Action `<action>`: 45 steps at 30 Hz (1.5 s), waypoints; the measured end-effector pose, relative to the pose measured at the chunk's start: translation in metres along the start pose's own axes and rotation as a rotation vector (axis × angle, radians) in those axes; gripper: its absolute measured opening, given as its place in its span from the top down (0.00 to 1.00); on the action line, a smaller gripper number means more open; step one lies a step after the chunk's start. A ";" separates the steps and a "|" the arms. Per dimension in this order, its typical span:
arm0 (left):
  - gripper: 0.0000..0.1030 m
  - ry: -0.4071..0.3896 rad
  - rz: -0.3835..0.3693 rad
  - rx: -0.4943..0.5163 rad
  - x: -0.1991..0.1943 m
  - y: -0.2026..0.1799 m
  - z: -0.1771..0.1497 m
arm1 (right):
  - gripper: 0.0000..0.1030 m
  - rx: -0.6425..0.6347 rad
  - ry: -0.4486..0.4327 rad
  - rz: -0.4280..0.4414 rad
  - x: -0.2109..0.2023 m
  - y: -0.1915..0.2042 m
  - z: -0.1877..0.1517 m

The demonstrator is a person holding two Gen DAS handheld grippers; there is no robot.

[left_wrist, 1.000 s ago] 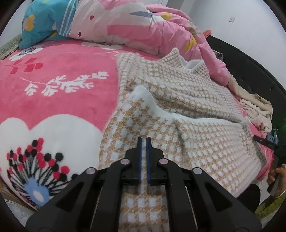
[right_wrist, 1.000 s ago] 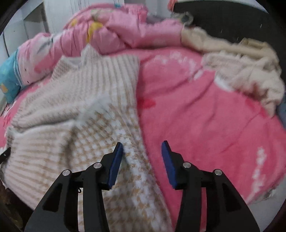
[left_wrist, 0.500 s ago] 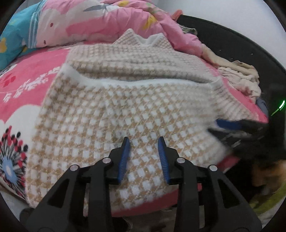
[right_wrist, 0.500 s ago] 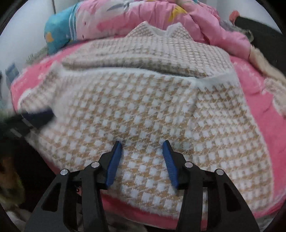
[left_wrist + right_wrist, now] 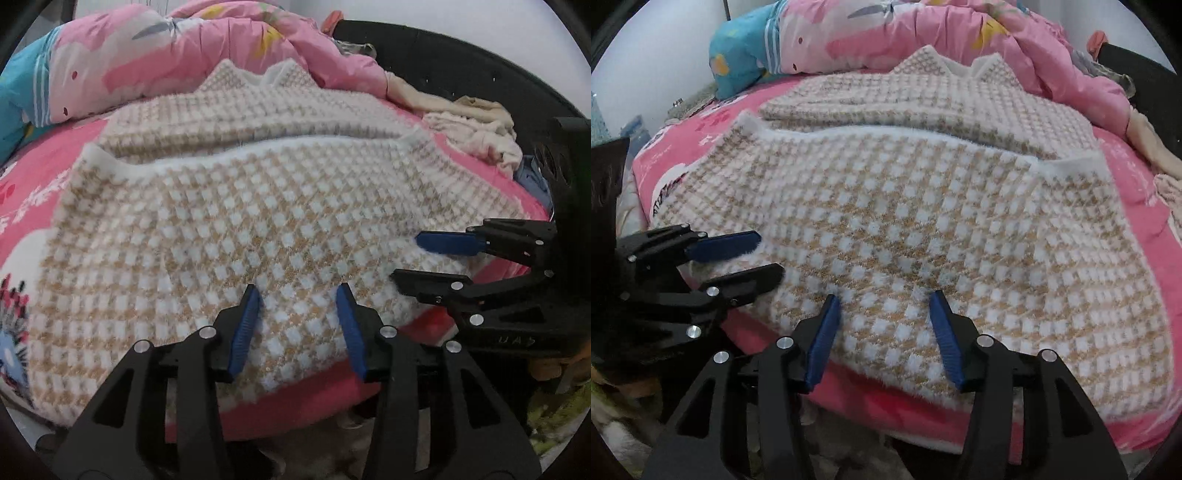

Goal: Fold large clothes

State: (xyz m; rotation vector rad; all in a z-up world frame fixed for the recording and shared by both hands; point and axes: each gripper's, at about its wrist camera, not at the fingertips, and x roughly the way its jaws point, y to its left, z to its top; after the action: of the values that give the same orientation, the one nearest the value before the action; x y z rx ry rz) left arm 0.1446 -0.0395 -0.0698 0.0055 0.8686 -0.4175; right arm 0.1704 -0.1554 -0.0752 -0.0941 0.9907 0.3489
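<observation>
Both grippers hover over the near hem of the checked sweater (image 5: 258, 221) folded across the pink bed cover (image 5: 1137, 206), the left gripper (image 5: 299, 325) and right gripper (image 5: 886, 332) having just been opening, jaws apart, gripping nothing.

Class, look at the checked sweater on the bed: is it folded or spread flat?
Folded: on the sweater the fuzzy white hem lies across its upper body below the collar.

left claw (image 5: 299, 295) opened, sweater (image 5: 240, 221) released, folded
</observation>
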 end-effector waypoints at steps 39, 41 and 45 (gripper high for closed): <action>0.41 -0.081 0.160 -0.208 -0.051 0.080 0.014 | 0.36 0.260 -0.110 -0.067 -0.058 -0.096 -0.010; 0.40 -0.092 0.146 -0.205 -0.048 0.079 0.027 | 0.28 0.224 -0.148 -0.032 -0.061 -0.086 0.006; 0.38 -0.056 0.128 -0.202 -0.018 0.076 0.057 | 0.26 0.181 -0.162 0.037 -0.040 -0.067 0.039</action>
State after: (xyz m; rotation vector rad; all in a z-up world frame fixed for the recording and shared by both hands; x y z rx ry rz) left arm 0.2041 0.0269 -0.0320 -0.1354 0.8468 -0.2079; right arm 0.2043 -0.2187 -0.0261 0.1150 0.8602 0.2941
